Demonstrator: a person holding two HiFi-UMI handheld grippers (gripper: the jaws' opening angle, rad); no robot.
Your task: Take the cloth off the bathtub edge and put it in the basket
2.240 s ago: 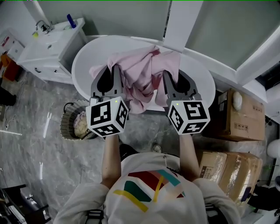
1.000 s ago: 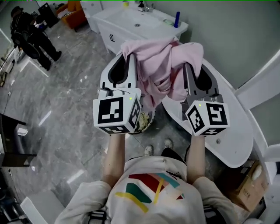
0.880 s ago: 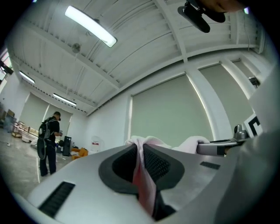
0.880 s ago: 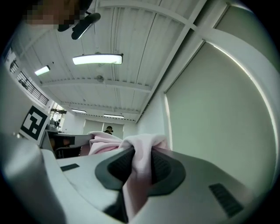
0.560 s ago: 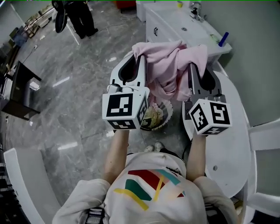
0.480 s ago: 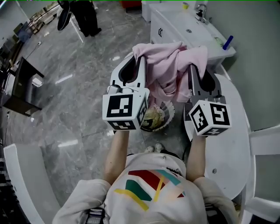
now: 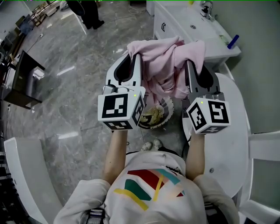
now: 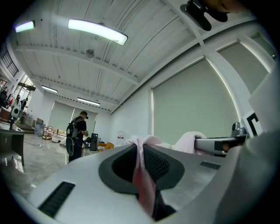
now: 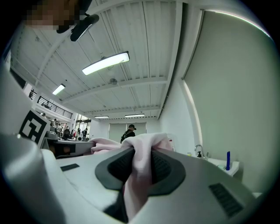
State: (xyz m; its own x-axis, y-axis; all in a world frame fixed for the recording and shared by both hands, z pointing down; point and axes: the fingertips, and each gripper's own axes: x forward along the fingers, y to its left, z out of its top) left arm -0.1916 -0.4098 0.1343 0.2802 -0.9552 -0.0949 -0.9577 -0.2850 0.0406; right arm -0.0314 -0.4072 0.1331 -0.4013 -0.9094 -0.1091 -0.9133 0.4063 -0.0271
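Note:
A crumpled pink cloth hangs in the air between both grippers. My left gripper is shut on its left part, and pink fabric is pinched between the jaws in the left gripper view. My right gripper is shut on the right part, with a fold of the cloth squeezed between its pads. The woven basket, with some fabric in it, stands on the floor below the cloth's hanging end, next to the white bathtub. The cloth hides part of the basket.
A white sink cabinet with a blue bottle stands behind the cloth. A person in dark clothes stands on the grey marble floor at the far left. A black stand is at the left edge.
Both grippers have swung with the cloth from over the bathtub toward the basket. The basket now lies below the cloth, and the tub has slid to the right of the view.

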